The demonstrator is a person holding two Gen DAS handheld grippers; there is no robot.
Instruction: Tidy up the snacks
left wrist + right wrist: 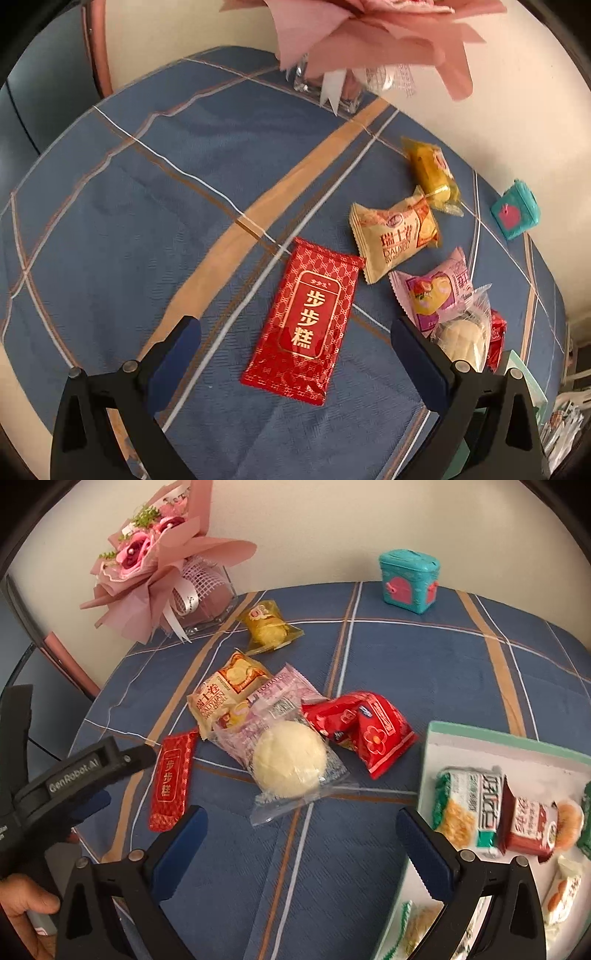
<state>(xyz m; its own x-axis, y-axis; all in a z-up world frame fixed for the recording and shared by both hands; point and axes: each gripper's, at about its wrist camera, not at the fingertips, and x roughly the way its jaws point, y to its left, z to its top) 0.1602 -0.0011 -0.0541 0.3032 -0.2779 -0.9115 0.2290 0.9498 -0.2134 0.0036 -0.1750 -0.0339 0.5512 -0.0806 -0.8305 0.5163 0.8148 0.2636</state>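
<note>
Covering the table (406, 686), blue plaid cloth meets cream wall (314, 524).

Soft, even indoor light — faint shadows, strong fisheye bending (dark corners), slightly blurred edges.

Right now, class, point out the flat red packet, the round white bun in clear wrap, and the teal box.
flat red packet (304, 323), left wrist view, on its gold label.
round white bun (290, 760), right wrist view, on the bun's middle.
teal box (408, 581), right wrist view, on its front wall.
</note>
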